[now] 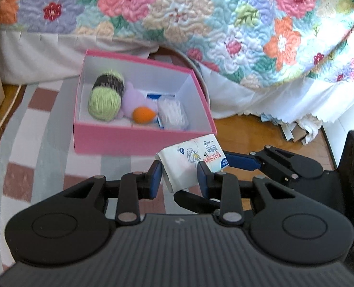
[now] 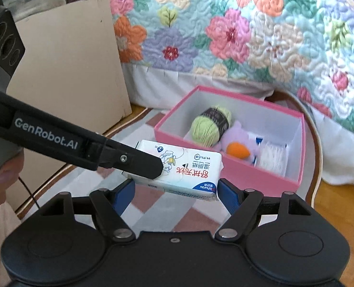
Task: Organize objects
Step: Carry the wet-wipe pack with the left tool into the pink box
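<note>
Box first, at the left: pink card outside, white inside, open-topped, on the checked rug by the bed. Already inside, from left to right: green yarn ball with a dark band, lilac plush toy with an orange patch, clear packet of white swabs (contents hard to read).

Next, left gripper, jaws narrow and clamped on one end of the wipes pack. Pack held in the air over the rug, just short of the box's near wall, not touching it. Long axis angled away from the left jaws, up and to the right, toward the other hand.

Soft white wrapper, slightly creased at the pinched end, printed with red characters, a blue corner badge and a small cartoon figure; likely squashy, likely to sag from a one-ended hold.

At the right, right gripper, jaws wide, straddling the pack end to end, blue pads just beside it with no squeeze visible. Weight apparently on the left jaws alone.

For the coming move, by judgement: box ahead and left of the left jaws, free space at its right end above the swabs; left hand the holder, so the likelier carrier.
</note>
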`<state>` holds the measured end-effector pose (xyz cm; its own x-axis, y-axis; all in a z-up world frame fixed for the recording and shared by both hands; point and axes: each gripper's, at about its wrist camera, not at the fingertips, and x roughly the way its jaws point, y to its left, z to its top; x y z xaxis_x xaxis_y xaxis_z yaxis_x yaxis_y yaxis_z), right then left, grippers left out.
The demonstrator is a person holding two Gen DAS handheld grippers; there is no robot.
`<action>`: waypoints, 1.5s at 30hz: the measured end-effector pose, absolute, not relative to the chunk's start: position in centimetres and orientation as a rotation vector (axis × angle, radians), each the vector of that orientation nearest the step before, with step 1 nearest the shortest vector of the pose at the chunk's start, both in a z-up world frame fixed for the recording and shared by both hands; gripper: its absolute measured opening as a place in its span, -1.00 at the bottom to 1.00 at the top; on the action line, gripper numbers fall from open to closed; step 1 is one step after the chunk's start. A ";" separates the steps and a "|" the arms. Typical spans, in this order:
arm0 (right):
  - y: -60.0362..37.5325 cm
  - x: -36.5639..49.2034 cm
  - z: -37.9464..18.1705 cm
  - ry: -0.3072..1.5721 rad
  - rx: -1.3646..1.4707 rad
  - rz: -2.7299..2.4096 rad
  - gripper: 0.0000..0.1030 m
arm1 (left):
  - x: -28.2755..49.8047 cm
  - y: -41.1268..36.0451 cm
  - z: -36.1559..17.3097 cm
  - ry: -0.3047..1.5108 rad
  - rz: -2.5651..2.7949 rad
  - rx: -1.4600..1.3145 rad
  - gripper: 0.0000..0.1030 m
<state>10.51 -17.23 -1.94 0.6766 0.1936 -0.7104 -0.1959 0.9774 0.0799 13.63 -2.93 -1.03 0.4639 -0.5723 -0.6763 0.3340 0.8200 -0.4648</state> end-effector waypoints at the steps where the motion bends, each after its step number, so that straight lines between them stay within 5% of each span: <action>1: -17.5 11.2 -1.6 0.813 0.006 0.219 0.57 | 14.1 -3.0 -0.8 0.935 -0.563 -0.283 -0.41; 21: -22.6 23.5 -3.4 0.861 -0.004 0.245 0.52 | 26.9 -5.9 -4.4 0.935 -0.491 -0.310 -0.42; 28: -24.9 27.6 -7.3 0.916 0.021 0.194 0.08 | 32.0 -7.4 -8.0 0.973 -0.441 -0.317 -0.38; 45: -28.1 33.3 -14.2 1.075 0.145 0.062 -0.16 | 36.0 -9.7 -13.5 0.997 -0.350 -0.269 -0.40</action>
<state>33.26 -28.09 -14.24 0.4747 0.1210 -0.8718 0.0200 0.9888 0.1481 36.02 -9.73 -13.54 0.4951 -0.4062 -0.7680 0.1638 0.9118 -0.3767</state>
